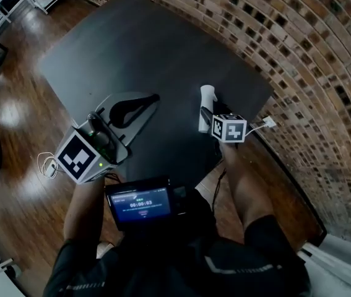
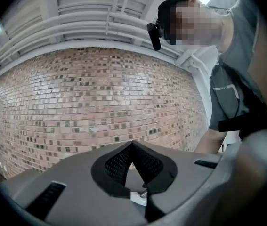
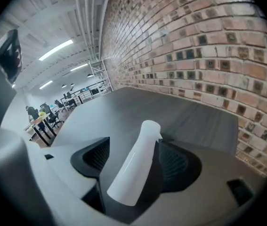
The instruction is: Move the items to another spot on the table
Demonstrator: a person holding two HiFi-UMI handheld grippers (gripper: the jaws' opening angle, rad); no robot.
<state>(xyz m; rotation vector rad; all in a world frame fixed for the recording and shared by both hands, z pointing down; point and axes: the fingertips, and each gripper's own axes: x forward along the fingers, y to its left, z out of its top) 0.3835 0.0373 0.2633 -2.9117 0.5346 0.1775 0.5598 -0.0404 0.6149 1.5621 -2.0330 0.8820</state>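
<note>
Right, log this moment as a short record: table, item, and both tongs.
surface: black table beside a brick wall
item: one white bottle, on the near right part of the table
right tongs: open and angled down, with the bottle between them and a clear gap on one side
left tongs: shut, tips together, nothing seen between them, aimed at the wall
task status: bottle not yet gripped

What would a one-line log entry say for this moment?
left gripper: shut, empty | right gripper: open, white bottle between jaws | surface: dark table
</note>
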